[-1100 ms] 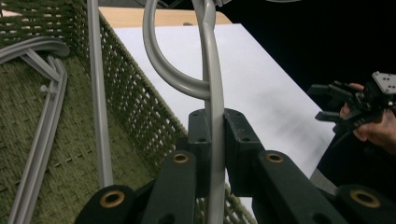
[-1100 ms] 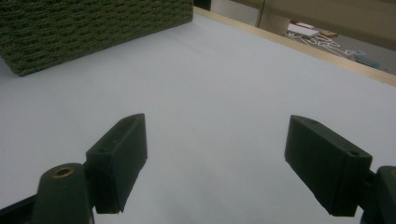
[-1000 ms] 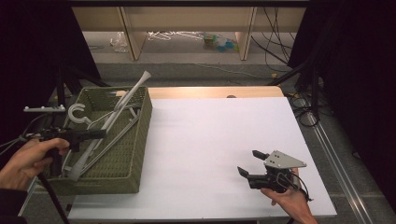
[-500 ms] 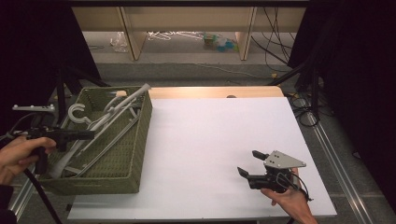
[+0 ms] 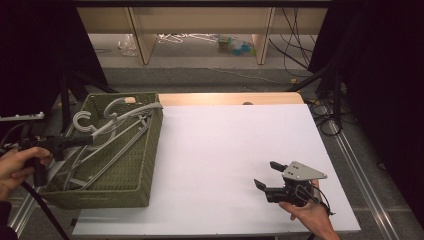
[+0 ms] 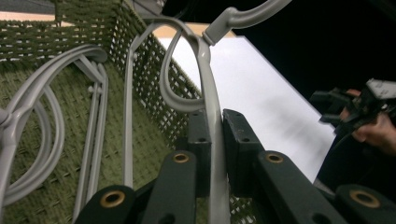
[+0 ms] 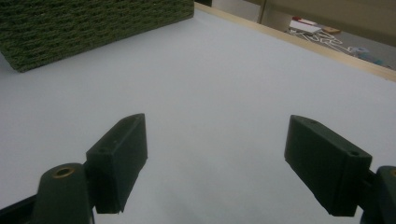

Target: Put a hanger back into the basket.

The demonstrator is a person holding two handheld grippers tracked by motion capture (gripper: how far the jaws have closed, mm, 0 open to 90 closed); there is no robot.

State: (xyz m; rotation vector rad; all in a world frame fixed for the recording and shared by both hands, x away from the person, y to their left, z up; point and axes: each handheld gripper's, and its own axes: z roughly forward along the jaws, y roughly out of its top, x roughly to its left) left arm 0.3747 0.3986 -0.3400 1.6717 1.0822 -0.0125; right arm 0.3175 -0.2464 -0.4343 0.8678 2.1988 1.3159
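My left gripper (image 6: pixel 212 140) pinches a grey hanger (image 6: pixel 205 88) over the green basket (image 5: pixel 130 175); my right gripper (image 5: pixel 267 176) rests spread, well right of the basket.

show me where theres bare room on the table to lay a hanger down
The white tabletop is bare from the green woven basket across to the right tongs, which sit open near its front right corner. The basket is crowded with grey plastic hangers.

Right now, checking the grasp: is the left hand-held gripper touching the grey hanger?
Touching. The left gripper view shows the left hand-held gripper clamping the grey hanger between both jaws.
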